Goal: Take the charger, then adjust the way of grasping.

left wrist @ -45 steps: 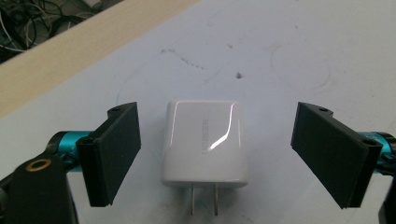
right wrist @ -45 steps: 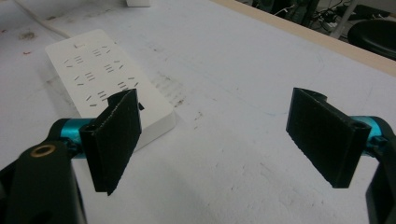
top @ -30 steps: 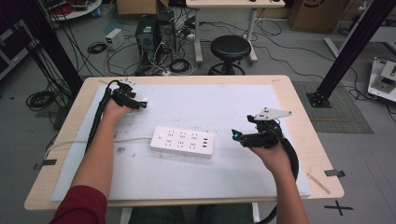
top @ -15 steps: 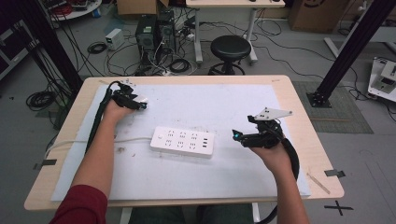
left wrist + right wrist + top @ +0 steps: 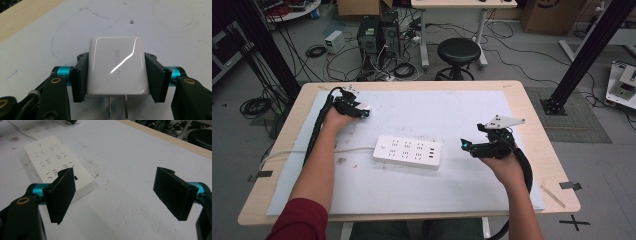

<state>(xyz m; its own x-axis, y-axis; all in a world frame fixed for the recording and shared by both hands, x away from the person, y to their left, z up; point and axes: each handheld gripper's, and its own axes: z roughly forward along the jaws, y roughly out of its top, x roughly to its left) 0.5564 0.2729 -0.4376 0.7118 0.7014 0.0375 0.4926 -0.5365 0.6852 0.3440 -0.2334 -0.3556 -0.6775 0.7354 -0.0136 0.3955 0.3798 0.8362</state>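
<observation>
A: Left side first. What's the left gripper [image 5: 364,112] doing?

B: It's near the far-left corner of the tabletop [image 5: 532,120], over the white mat [image 5: 452,112]. In the left gripper view its jaws are clamped on a white wall charger [image 5: 117,66], one pad on each side face. Glossy top face up with grey lettering on it; the two metal prongs [image 5: 117,106] point back toward the camera. The charger sits low over the mat, but I can't tell if it's touching.

A: And the left hand [image 5: 337,116]?

B: It's wrapped around the gripper body. Red sleeve [image 5: 302,220] at the near edge, black cable [image 5: 318,127] running along the forearm.

A: Middle?

B: White power strip [image 5: 408,151], lying flat at about mid-mat, long side roughly parallel to the near edge. Socket rows face up. Its white cord [image 5: 312,151] leaves the left end and runs off toward the left edge of the tabletop. Well apart from the charger.

A: Right?

B: Right gripper [image 5: 465,145] sits just beside the strip's right end, not touching, pointed at it. Jaws wide apart, nothing between them; in the right gripper view there's bare mat between the pads [image 5: 62,192]. The strip's end [image 5: 60,165] shows behind the left pad. Grey three-cornered plate [image 5: 502,121] on top, right hand [image 5: 504,162] gripping from behind.

A: Mat condition?

B: Scuffed, with faint pen marks [image 5: 56,42].
</observation>
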